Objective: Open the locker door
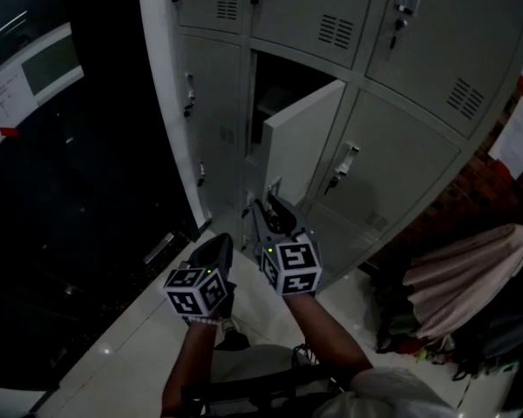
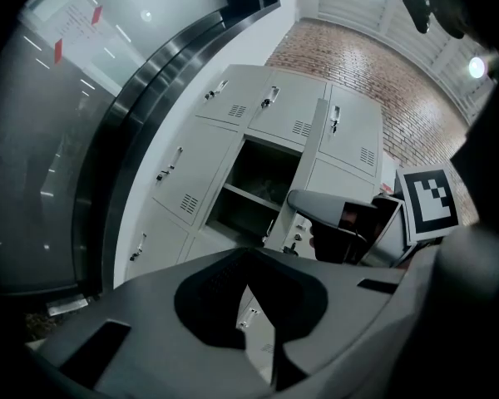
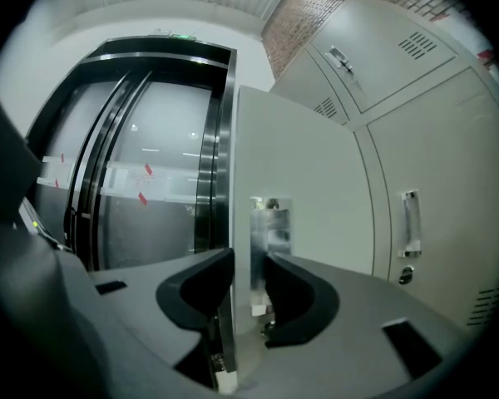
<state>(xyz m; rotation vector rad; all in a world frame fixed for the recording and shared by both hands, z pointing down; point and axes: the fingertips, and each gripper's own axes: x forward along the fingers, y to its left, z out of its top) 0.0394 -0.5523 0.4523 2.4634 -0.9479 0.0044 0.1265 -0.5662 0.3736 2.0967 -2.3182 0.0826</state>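
Note:
The grey locker door (image 1: 301, 138) stands partly swung out from its dark compartment (image 1: 275, 90). My right gripper (image 1: 273, 200) is at the door's lower free edge. In the right gripper view its jaws straddle that edge (image 3: 248, 277), one pad behind the door and the other against the chrome handle plate (image 3: 270, 223), pressing on it. My left gripper (image 1: 216, 246) hangs lower and to the left, away from the lockers, with its pads (image 2: 251, 256) together and nothing between them. The left gripper view shows the open compartment (image 2: 258, 181) with a shelf inside.
Closed lockers surround the open one; the neighbour on the right has its own handle (image 3: 409, 223). A dark glass wall (image 1: 52, 190) runs along the left. A cloth-covered heap (image 1: 471, 277) sits by the brick wall on the right. Pale floor tiles (image 1: 148, 329) lie underfoot.

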